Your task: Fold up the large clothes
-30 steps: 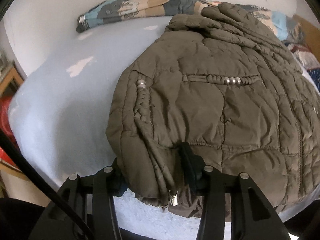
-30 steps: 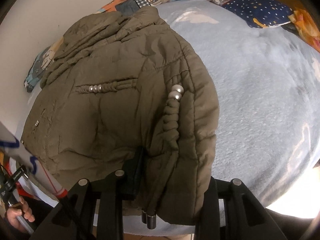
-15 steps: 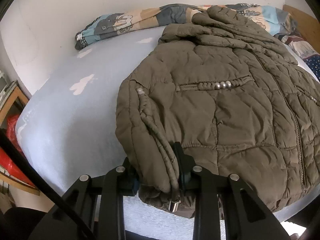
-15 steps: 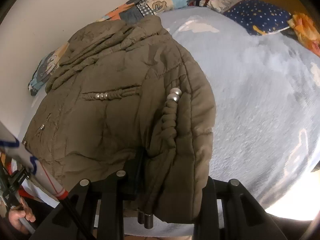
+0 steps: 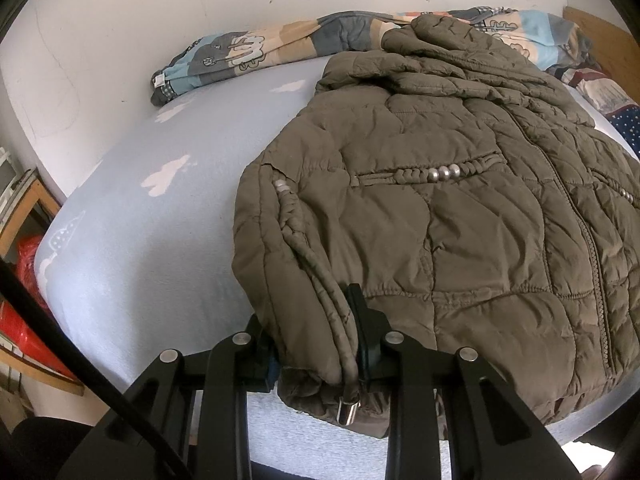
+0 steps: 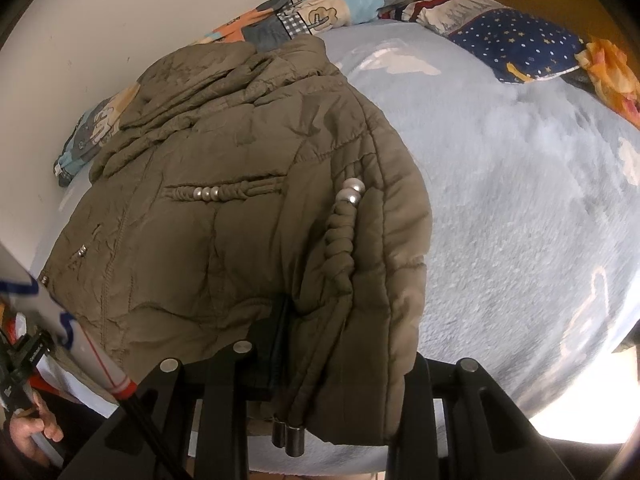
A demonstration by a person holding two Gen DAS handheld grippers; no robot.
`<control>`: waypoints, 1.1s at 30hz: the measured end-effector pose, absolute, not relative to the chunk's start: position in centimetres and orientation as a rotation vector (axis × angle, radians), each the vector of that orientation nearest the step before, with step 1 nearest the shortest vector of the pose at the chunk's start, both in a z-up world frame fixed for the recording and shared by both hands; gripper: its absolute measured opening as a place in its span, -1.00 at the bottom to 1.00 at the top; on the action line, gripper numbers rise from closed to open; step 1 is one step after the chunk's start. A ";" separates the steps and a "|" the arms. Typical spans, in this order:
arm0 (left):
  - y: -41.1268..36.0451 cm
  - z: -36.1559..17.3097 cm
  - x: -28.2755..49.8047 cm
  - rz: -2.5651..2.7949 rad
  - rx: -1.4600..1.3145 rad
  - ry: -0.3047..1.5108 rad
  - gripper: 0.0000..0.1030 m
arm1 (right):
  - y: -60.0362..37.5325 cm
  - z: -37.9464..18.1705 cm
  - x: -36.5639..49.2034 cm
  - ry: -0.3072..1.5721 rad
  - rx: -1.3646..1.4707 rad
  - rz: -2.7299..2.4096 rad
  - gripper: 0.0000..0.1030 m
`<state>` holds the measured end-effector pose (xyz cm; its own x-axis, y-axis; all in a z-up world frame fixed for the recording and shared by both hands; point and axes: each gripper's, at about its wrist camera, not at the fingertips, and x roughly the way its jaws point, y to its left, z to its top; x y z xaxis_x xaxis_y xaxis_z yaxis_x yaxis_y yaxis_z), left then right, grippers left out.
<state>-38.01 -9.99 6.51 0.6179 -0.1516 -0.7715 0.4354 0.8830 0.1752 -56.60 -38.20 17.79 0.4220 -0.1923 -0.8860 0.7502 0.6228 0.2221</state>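
Quilted olive jacket, seemingly pinched by both tongs

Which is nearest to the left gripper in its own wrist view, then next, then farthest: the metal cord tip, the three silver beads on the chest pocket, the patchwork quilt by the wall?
1. Metal cord tip, hanging beside the left gripper.
2. Three silver beads, mid-jacket, right of centre.
3. Patchwork quilt, far back against the wall.
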 end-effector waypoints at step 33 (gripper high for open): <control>-10.0 6.9 -38.2 -0.348 0.370 0.822 -0.47 | -37.2 18.4 -55.9 0.977 0.585 -0.677 -0.39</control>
<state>-38.24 -9.97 6.94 0.6318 -0.1563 -0.7592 0.4371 0.8807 0.1825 -55.86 -37.18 18.38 0.3907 -0.2491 -0.8862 0.7421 0.6549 0.1430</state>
